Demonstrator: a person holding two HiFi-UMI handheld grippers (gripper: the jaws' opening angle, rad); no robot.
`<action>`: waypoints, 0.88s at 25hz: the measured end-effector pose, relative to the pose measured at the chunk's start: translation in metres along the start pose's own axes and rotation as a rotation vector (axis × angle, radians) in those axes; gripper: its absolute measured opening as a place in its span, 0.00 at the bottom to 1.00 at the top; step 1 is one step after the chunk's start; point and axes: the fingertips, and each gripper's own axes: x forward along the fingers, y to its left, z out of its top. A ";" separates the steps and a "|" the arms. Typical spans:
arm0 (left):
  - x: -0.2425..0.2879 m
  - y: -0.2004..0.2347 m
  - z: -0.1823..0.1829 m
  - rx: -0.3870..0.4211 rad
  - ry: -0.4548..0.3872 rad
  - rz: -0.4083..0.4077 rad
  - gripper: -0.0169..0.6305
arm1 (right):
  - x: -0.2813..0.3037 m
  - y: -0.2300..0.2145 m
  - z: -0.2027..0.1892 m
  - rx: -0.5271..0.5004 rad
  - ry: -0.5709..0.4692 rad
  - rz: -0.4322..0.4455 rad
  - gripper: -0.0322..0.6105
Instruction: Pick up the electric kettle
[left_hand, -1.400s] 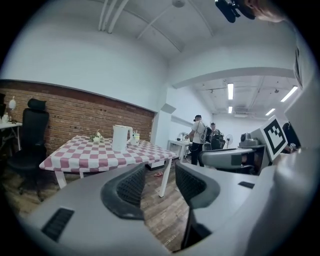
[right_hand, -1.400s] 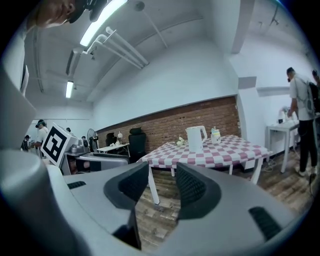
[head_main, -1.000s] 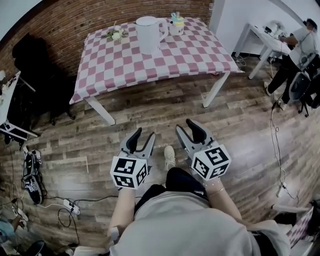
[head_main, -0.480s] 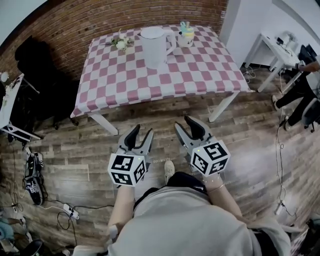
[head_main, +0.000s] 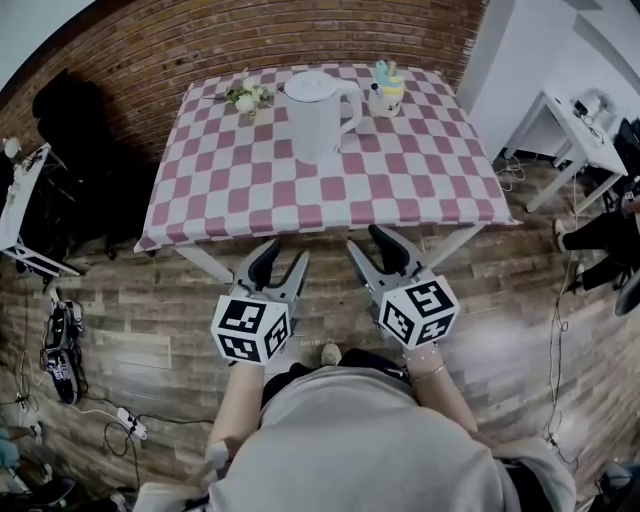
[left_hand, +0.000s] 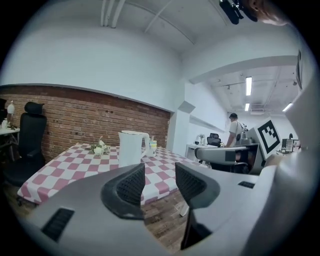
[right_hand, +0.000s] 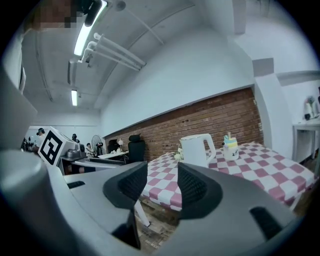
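My left gripper (head_main: 285, 256) and right gripper (head_main: 372, 246) hang side by side over the wooden floor (head_main: 120, 290), just short of the near edge of the counter (head_main: 330, 190). Both stand spread with only air between the pads. The right gripper's jaws have just been opening further, and nothing sits between them.

The electric kettle (head_main: 318, 115) is white and stands upright toward the far side of the checked cloth, well apart from both grippers, with its handle turned toward a small mug (head_main: 387, 95) just beside it. I cannot tell what pokes out of that mug. A little bunch of flowers (head_main: 247, 97) lies on the kettle's other side. I cannot tell whether the kettle rests on a separate base.

The cloth hides most of the counter's legs. My own torso covers the floor below the grippers, and only the tip of a shoe (head_main: 330, 352) peeks out. At the right edge a person (head_main: 615, 230) is cut off by the frame.
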 end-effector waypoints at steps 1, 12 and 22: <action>0.006 0.001 0.000 0.000 0.004 -0.003 0.31 | 0.003 -0.004 0.000 0.006 -0.003 0.006 0.33; 0.037 0.001 -0.013 -0.023 0.060 -0.020 0.31 | 0.012 -0.030 -0.017 0.055 0.041 -0.009 0.34; 0.069 0.024 -0.013 -0.030 0.081 -0.037 0.31 | 0.034 -0.047 -0.020 0.061 0.059 -0.017 0.35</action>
